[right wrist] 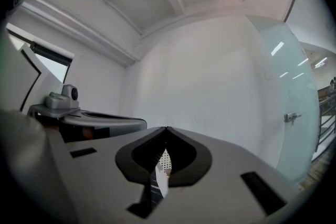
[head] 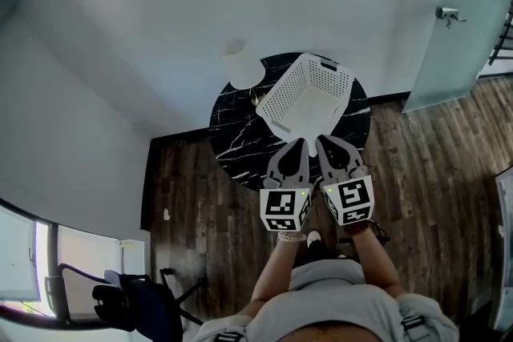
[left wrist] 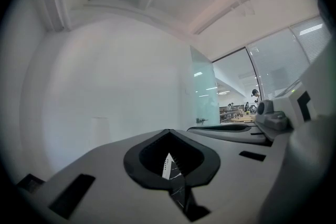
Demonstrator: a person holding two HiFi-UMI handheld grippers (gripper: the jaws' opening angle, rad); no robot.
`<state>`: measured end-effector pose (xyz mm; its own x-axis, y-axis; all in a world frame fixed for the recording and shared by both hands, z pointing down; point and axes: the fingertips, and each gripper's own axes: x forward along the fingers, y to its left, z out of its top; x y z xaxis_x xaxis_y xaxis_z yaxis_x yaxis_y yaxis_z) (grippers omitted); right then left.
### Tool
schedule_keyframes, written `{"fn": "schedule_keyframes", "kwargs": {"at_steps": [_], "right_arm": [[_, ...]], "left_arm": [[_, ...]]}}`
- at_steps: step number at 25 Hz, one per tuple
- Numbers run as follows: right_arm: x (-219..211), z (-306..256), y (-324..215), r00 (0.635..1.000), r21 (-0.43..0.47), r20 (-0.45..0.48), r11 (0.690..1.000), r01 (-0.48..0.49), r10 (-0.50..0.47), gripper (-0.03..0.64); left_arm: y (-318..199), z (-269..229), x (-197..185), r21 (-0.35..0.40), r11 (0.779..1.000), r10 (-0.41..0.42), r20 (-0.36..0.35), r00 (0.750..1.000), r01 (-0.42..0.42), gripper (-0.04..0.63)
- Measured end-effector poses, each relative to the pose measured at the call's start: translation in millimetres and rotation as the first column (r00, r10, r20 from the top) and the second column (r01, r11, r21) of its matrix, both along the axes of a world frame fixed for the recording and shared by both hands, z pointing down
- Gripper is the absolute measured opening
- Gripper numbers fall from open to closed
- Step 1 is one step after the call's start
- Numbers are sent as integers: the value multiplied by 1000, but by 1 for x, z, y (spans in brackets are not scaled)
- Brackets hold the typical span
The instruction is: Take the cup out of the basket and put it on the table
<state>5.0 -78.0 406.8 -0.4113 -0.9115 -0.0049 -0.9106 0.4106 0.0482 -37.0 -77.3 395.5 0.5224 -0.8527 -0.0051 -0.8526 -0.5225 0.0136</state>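
A white perforated basket (head: 309,96) stands tilted on a round black marble table (head: 236,136). A white cup (head: 238,64) stands upright at the table's far left edge, outside the basket and apart from it. My left gripper (head: 300,142) and right gripper (head: 323,140) hover side by side over the table's near edge, just short of the basket. Both are shut with nothing between their jaws. In the left gripper view the left gripper's (left wrist: 168,132) tips meet, and a sliver of basket (left wrist: 167,166) shows below them. The right gripper (right wrist: 166,128) looks the same in its own view.
Dark wood floor (head: 425,164) surrounds the table. White walls rise behind it. A frosted glass door (head: 449,28) is at the right. A black chair (head: 136,302) sits at the lower left, well away from the table.
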Motion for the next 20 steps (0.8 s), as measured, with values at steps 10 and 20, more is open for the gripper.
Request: {"fn": "schedule_keyframes", "kwargs": {"at_steps": [10,20], "right_arm": [[-22,11,-36,998,-26,9,998,-63,63,9],[-28,19,-49,995,-61,27,994,-90,92,9]], "left_arm": [[-41,14,-23,-31,997,68,18,998,-67,5],[-55,18,-29,-42,995,95,15,995,-94,5]]}}
